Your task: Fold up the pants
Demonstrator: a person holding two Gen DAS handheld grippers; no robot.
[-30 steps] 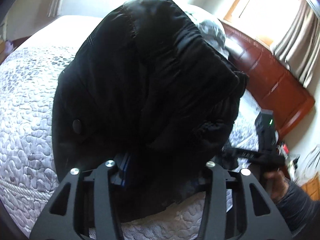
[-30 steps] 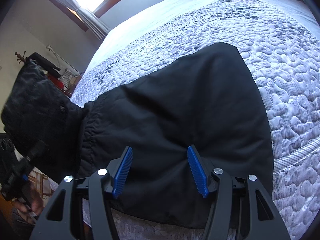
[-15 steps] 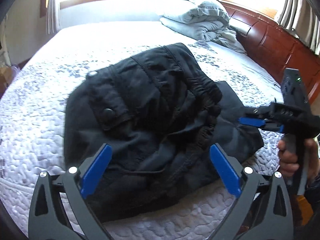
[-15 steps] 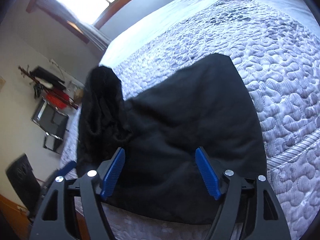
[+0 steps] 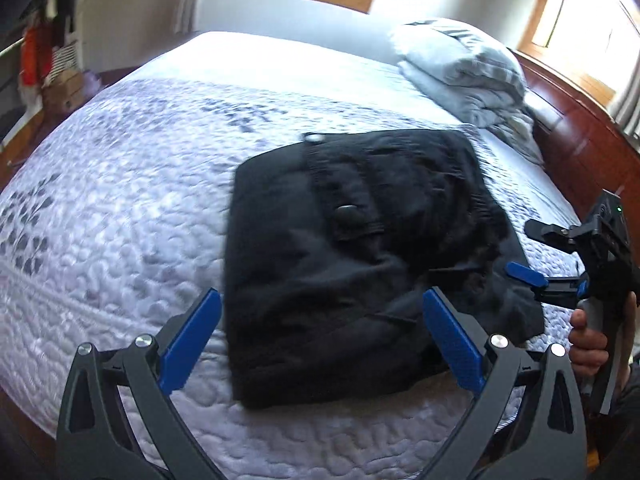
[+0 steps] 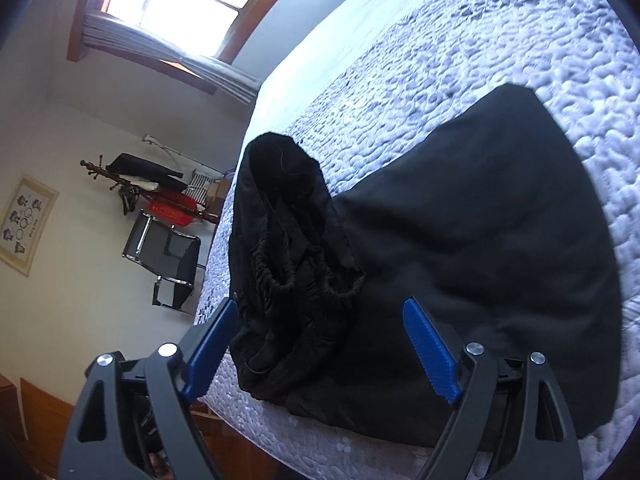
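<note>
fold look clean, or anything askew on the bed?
Not clean. The black pants lie folded on the quilted bed, but the top layer sits skewed: the bunched elastic waistband stops short, leaving lower fabric sticking out towards the right gripper. Nothing spilled or damaged.

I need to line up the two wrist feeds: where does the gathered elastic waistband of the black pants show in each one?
Left wrist: elastic waistband right of centre, on the pants' right edge, just left of the right gripper.
Right wrist: waistband left of centre, just above the gripper's left finger.
Shared landmark: the quilted bedspread under the pants.
</note>
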